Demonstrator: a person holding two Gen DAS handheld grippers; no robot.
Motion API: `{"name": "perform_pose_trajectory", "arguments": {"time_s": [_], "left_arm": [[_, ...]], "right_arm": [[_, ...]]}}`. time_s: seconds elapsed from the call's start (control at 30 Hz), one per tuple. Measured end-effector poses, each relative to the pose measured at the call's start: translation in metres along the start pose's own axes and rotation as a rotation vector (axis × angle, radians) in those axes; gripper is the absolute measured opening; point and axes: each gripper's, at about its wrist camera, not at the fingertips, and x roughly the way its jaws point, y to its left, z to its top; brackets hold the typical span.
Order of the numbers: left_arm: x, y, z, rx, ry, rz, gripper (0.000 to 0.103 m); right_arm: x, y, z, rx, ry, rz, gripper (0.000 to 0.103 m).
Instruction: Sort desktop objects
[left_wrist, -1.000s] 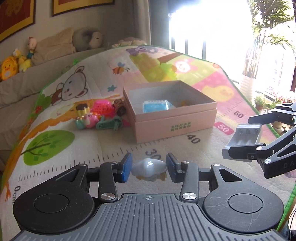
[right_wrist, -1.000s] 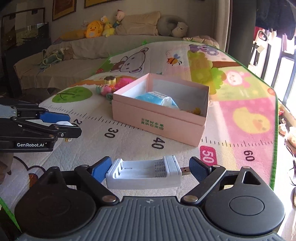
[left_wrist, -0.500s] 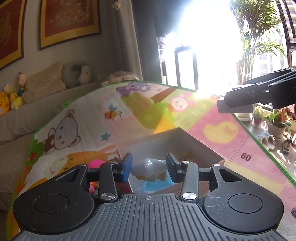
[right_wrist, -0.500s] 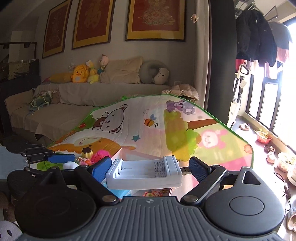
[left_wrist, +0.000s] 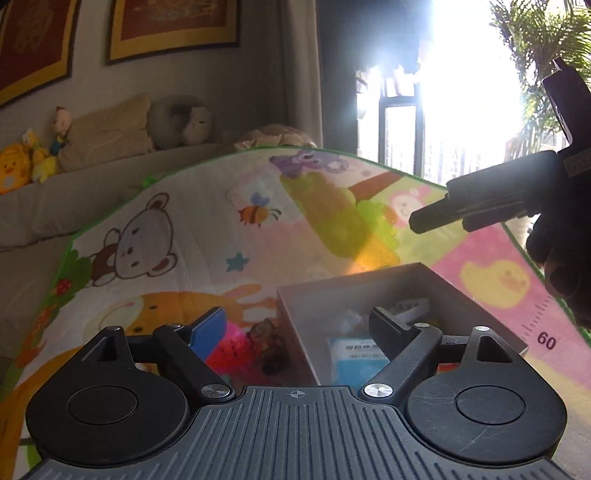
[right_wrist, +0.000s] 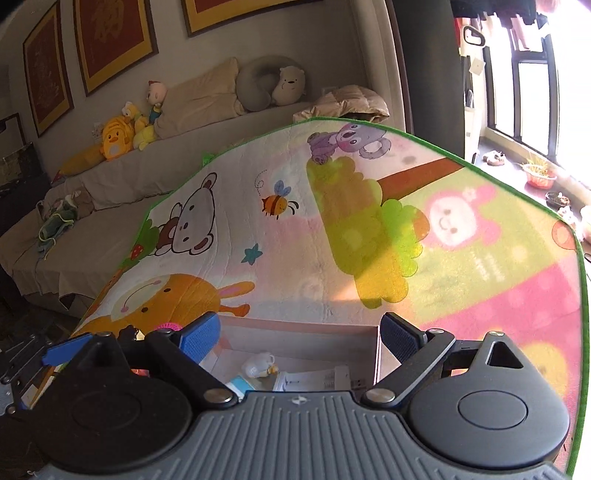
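Note:
My left gripper (left_wrist: 297, 326) is open and empty above the near left part of the pink box (left_wrist: 458, 291). My right gripper (right_wrist: 299, 334) is open and empty above the same box (right_wrist: 295, 334). Inside the box lie a small white mouse-like object (right_wrist: 258, 365), the white battery charger (right_wrist: 314, 380) and a blue tissue pack (left_wrist: 354, 354). The charger also shows in the left wrist view (left_wrist: 412, 308). The right gripper's arm (left_wrist: 487, 195) shows at the upper right of the left view.
Small toys lie on the cartoon play mat (right_wrist: 332, 229) left of the box, among them a pink one (left_wrist: 232, 349) and a brown one (left_wrist: 269, 347). A sofa with plush toys (right_wrist: 114, 136) stands behind. A bright window is at right.
Both grippers have opened. The white mouse-like object and the battery charger have dropped from them into the pink box. Both grippers hover over the box.

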Motion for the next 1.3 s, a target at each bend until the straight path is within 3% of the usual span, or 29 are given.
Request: {"name": "perform_pose_trajectory", "arguments": {"time_s": [0.13, 0.27, 0.33, 0.37, 0.4, 0.47, 0.57, 0.8, 1.03, 1.23, 1.27, 1.3], "left_arm": [[-0.019, 0.023, -0.046, -0.021, 0.119, 0.120, 0.094], [-0.031, 0.051, -0.077, -0.104, 0.184, 0.188, 0.095], [-0.035, 0.063, -0.086, -0.164, 0.187, 0.190, 0.095], [-0.036, 0.067, -0.089, -0.187, 0.186, 0.186, 0.095], [-0.036, 0.070, -0.092, -0.208, 0.184, 0.183, 0.095], [-0.037, 0.074, -0.095, -0.236, 0.176, 0.175, 0.095], [-0.040, 0.074, -0.097, -0.246, 0.155, 0.147, 0.096], [-0.036, 0.083, -0.098, -0.321, 0.174, 0.138, 0.099], [-0.036, 0.083, -0.099, -0.314, 0.193, 0.133, 0.101], [-0.035, 0.083, -0.100, -0.315, 0.201, 0.135, 0.101], [-0.035, 0.082, -0.100, -0.314, 0.202, 0.135, 0.102], [-0.035, 0.083, -0.100, -0.314, 0.204, 0.134, 0.102]], "right_arm": [[0.009, 0.021, -0.002, -0.022, 0.048, 0.016, 0.094], [0.020, 0.077, 0.004, -0.100, 0.100, 0.072, 0.091], [0.035, 0.110, 0.007, -0.156, 0.142, 0.089, 0.071], [0.045, 0.125, 0.009, -0.182, 0.178, 0.102, 0.048], [0.059, 0.140, 0.011, -0.193, 0.219, 0.112, 0.041], [0.086, 0.162, 0.013, -0.198, 0.271, 0.101, 0.041], [0.127, 0.186, 0.013, -0.249, 0.293, 0.016, 0.041], [0.195, 0.178, 0.011, -0.144, 0.343, -0.065, 0.041], [0.209, 0.183, 0.000, -0.222, 0.362, -0.132, 0.035], [0.211, 0.179, 0.002, -0.178, 0.348, -0.125, 0.036], [0.214, 0.179, 0.002, -0.182, 0.346, -0.132, 0.039], [0.216, 0.181, 0.001, -0.191, 0.347, -0.132, 0.051]]}}
